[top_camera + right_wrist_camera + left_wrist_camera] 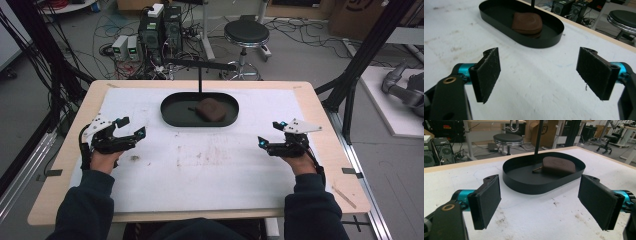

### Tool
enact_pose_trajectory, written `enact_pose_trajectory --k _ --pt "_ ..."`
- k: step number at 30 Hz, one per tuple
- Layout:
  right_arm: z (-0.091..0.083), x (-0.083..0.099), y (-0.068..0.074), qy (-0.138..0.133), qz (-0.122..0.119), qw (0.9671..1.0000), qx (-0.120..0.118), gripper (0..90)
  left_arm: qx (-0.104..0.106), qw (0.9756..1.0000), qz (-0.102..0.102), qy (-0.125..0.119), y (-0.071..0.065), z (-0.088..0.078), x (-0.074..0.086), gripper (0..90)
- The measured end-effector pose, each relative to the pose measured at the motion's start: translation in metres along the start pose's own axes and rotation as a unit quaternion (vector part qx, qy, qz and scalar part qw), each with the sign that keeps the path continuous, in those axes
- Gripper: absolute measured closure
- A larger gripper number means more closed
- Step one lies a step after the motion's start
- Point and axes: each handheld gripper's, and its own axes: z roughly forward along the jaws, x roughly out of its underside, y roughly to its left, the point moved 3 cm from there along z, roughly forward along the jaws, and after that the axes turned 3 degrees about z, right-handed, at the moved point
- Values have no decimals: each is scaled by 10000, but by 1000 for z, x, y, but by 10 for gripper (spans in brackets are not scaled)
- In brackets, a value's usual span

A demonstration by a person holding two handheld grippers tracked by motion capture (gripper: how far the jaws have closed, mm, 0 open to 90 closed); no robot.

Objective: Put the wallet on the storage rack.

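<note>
White padding covers the table (210,170); at upper centre a black tray (172,112) holds a brown pouch (210,109). It looks soft and light, best pinched by an edge. Left gripper (131,126) and right gripper (268,133) hover with jaws spread, empty.

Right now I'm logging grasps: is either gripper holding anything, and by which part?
Nothing is held. The left gripper and right gripper both have open, empty jaws.
</note>
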Motion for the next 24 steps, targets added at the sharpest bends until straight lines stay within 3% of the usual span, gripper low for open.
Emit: enact_pose_trajectory --k 5,14,24 --pt "-6 2 0 -15 17 10000 80 196 21 9999 123 64 -3 0 0 183" --pt "-2 3 4 131 -37 9998 110 197 116 9995 265 135 -12 2 2 188" --pt "0 6 0 172 58 9998 128 197 82 9995 262 182 -11 3 4 190"
